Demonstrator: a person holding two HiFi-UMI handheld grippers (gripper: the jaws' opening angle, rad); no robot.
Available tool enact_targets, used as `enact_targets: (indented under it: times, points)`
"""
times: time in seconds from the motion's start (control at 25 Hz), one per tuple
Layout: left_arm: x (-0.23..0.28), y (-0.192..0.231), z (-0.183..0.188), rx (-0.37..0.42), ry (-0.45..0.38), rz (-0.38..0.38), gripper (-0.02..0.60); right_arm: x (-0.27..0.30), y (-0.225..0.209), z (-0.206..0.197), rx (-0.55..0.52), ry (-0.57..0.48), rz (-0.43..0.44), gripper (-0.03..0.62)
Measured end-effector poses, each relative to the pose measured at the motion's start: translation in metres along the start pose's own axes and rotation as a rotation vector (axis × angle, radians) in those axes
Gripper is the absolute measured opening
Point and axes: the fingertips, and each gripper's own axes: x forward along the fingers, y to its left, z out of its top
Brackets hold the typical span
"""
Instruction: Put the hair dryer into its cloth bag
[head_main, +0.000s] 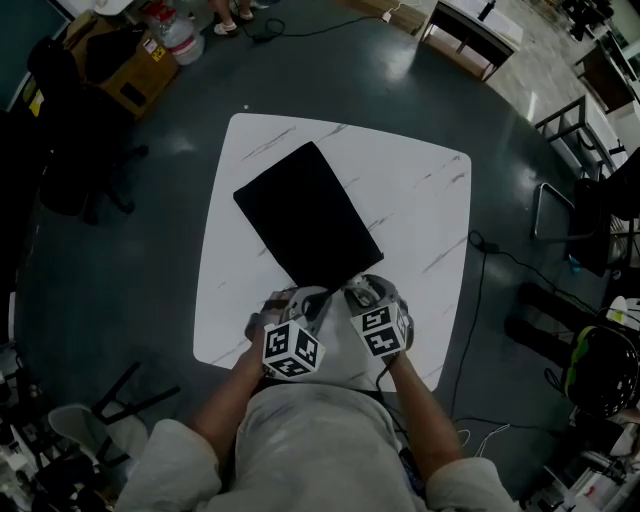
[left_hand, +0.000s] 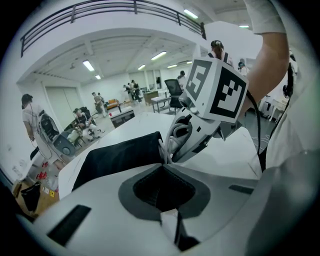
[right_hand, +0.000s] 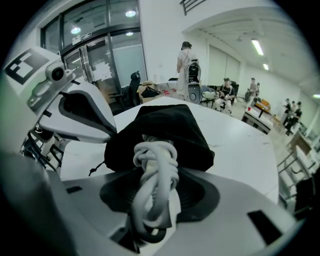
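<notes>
Two grippers meet near the near edge of the white counter (head_main: 420, 200). The left gripper (head_main: 303, 294) is pressed together on the near rim of the black cloth bag (head_main: 305, 215). Just right of it, the right gripper (head_main: 354, 290) pinches the hair dryer's coiled white cord (right_hand: 155, 165) at the bag's mouth; the dryer's body is hidden. The bag stretches away toward the far left.
</notes>
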Motion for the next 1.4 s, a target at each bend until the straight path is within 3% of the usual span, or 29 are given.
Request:
enact_targets:
  times: [0.44,0.76,1.04,1.4]
  points:
    - [-0.006,0.005,0.008,0.008,-0.009,0.007,0.011,0.021,0.0,0.027,0.026,-0.076,0.023,0.206]
    - [-0.009,0.008,0.013,-0.05,-0.024,-0.011,0.011,0.038,-0.003,0.043,0.065,-0.111,0.036,0.206]
    - [-0.007,0.01,0.014,-0.051,-0.024,-0.021,0.011,0.05,-0.008,0.055,0.097,-0.146,0.048,0.207]
    - [0.002,0.011,0.006,-0.057,-0.001,-0.028,0.011,0.071,-0.009,0.055,0.094,-0.124,0.071,0.207]
